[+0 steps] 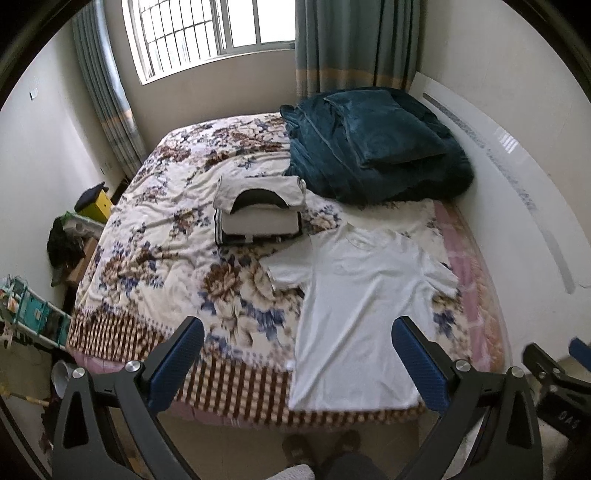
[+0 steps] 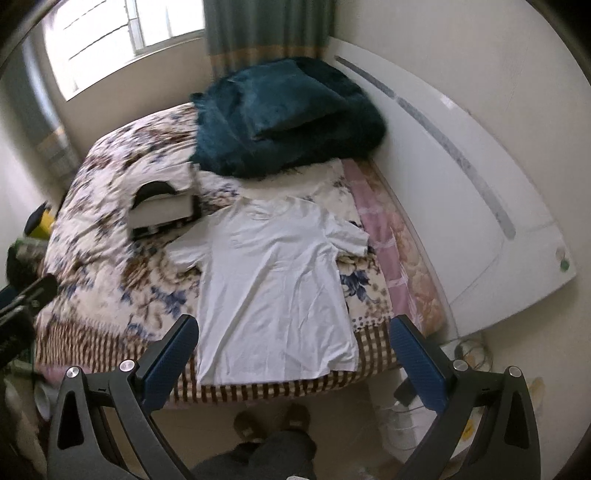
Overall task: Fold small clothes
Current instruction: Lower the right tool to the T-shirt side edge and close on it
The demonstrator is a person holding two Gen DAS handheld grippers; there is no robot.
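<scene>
While the left gripper (image 1: 297, 341) hangs wide open and empty above the bed's near edge, its view shows one white shirt (image 1: 364, 310) spread flat on the floral bedspread (image 1: 155, 229), one stack (image 1: 258, 214) of folded clothes (just beyond the sleeve), and one teal blanket (image 1: 373, 147) by the window (image 1: 210, 33).

From the right wrist, the right gripper (image 2: 295, 339) gapes empty too, over the same shirt (image 2: 273, 288); the stack (image 2: 162, 206) lies left, the blanket (image 2: 284, 114) beyond, the headboard (image 2: 461, 177) right.
</scene>
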